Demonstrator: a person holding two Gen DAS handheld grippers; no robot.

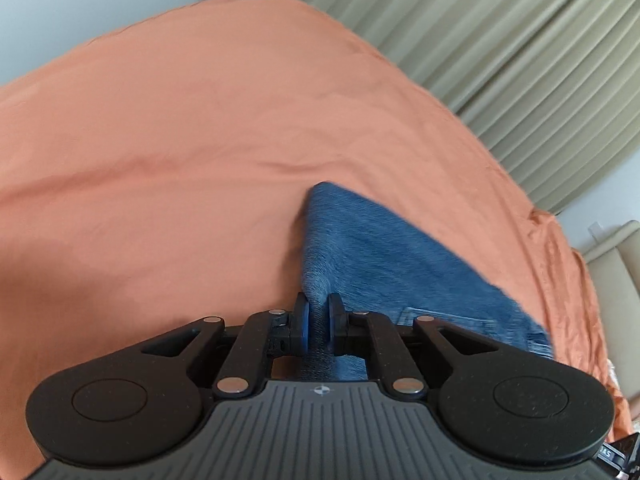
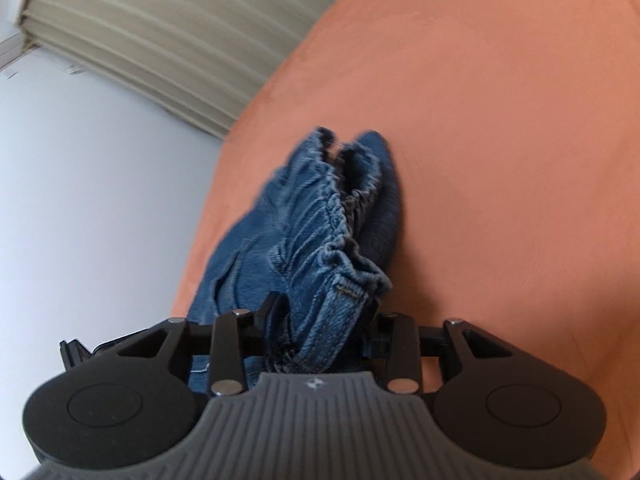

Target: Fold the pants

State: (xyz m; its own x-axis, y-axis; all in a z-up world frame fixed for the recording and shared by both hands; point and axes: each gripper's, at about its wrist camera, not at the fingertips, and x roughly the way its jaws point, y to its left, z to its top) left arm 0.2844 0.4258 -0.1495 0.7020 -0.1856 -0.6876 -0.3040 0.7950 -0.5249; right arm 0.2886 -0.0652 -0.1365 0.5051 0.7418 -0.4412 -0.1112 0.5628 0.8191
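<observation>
Blue denim pants (image 1: 384, 268) lie partly lifted over an orange bedsheet (image 1: 180, 140). My left gripper (image 1: 318, 322) is shut on a fold of the denim, and the cloth stretches away to the right toward a pocket seam. In the right wrist view my right gripper (image 2: 320, 320) is shut on the gathered elastic waistband of the pants (image 2: 320, 216), which bunches up in front of the fingers. The right gripper's fingertips are hidden by the cloth.
The orange sheet (image 2: 500, 140) covers a bed. Beige pleated curtains (image 1: 500, 40) hang behind it, with a pale wall (image 2: 80, 180) beside them. A light-coloured piece of furniture (image 1: 612, 264) stands at the bed's far right edge.
</observation>
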